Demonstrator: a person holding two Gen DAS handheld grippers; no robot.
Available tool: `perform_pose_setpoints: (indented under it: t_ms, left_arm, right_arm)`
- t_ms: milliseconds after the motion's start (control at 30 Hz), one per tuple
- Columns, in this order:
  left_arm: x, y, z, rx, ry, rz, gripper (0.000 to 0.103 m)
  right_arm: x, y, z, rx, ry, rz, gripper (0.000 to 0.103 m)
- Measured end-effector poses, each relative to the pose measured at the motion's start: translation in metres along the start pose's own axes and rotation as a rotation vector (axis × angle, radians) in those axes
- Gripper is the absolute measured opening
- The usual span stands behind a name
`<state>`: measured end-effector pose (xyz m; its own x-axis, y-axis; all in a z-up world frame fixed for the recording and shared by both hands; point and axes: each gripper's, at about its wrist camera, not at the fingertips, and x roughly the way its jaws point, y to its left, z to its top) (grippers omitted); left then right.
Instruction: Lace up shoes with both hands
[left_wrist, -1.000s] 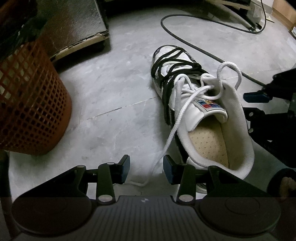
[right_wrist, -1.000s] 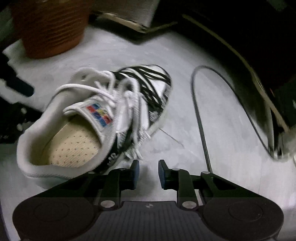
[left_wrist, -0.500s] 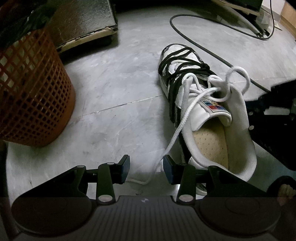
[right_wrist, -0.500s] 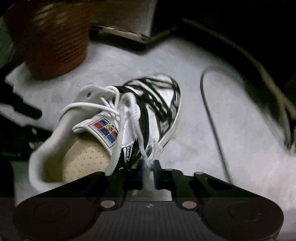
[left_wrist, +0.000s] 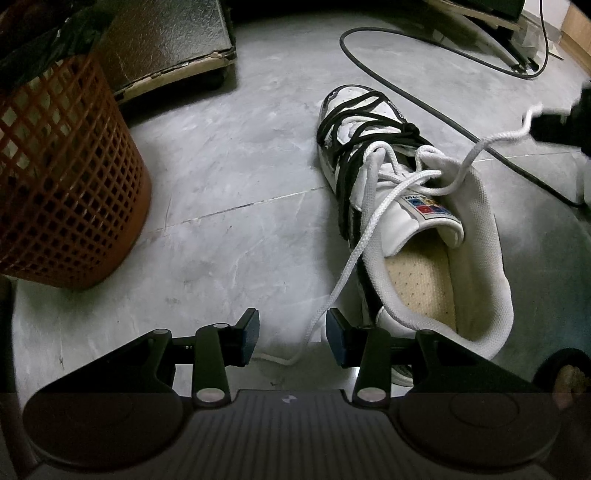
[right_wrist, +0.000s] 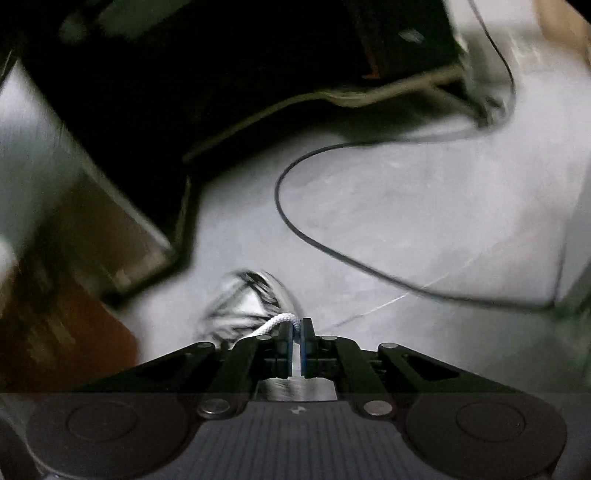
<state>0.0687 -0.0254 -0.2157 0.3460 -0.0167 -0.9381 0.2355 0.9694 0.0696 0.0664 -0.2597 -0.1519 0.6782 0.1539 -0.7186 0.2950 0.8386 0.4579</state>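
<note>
A white shoe (left_wrist: 476, 266) with black stripes lies on the grey floor, toe pointing away. One white lace end (left_wrist: 347, 269) runs from the eyelets down between the fingers of my left gripper (left_wrist: 291, 334), which stands open around it without pinching. The other lace end (left_wrist: 491, 142) stretches taut to the upper right, where my right gripper (left_wrist: 554, 125) shows as a dark blurred shape. In the right wrist view my right gripper (right_wrist: 295, 326) is shut on that white lace (right_wrist: 275, 325), with the blurred toe of the shoe (right_wrist: 247, 299) just beyond.
An orange mesh basket (left_wrist: 62, 177) stands at the left. A dark board (left_wrist: 162, 40) lies behind it. A black cable (left_wrist: 424, 107) curves over the floor past the shoe's toe, seen too as a cable (right_wrist: 332, 251) in the right wrist view. A person's foot (left_wrist: 570, 376) is at the lower right.
My right gripper shut on the right lace end and pulled it up and away to the right, drawing out the loop. The left gripper stayed open around the left lace.
</note>
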Motion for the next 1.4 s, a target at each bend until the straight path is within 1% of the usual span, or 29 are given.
perform_pose_setpoints:
  t_ms: [33,167,267,400,533,633,767,900,967,1100,1400]
  left_arm:
    - [0.0,0.0,0.0,0.0,0.0,0.001,0.044]
    - [0.0,-0.001,0.0,0.0,0.001,0.0,0.044]
    - [-0.001,0.0,0.0,0.004,0.0,-0.002,0.044]
    - [-0.002,-0.001,0.0,0.008,-0.009,-0.005,0.044]
    - [-0.009,-0.005,0.002,0.03,-0.048,-0.015,0.044]
    - [-0.015,-0.014,0.003,0.098,-0.087,0.014,0.044]
    - [-0.027,-0.024,0.001,0.173,-0.162,0.042,0.044]
    - [-0.033,-0.029,0.002,0.22,-0.196,0.052,0.044]
    - [-0.032,-0.027,0.001,0.213,-0.19,0.05,0.044]
    - [-0.03,-0.025,0.001,0.2,-0.178,0.045,0.044]
    - [-0.029,-0.022,0.003,0.174,-0.177,0.041,0.044]
  right_arm:
    - [-0.001,-0.004,0.005,0.07,0.012,0.037,0.005]
    - [-0.001,-0.024,0.016,0.297,0.071,0.08,0.005]
    - [-0.002,-0.028,0.019,0.379,0.113,0.081,0.005]
    - [0.001,-0.003,0.02,0.194,0.209,0.051,0.005]
    - [0.005,0.007,0.019,0.143,0.286,0.069,0.005]
    - [0.007,0.013,0.019,0.106,0.343,0.083,0.005]
    - [0.004,0.02,0.023,0.047,0.353,0.071,0.005]
    - [0.008,0.022,0.023,0.057,0.377,0.086,0.005]
    - [0.009,0.023,0.023,0.053,0.388,0.09,0.005]
    - [0.008,0.02,0.026,0.086,0.383,0.107,0.005]
    - [0.008,0.02,0.028,0.112,0.383,0.122,0.005]
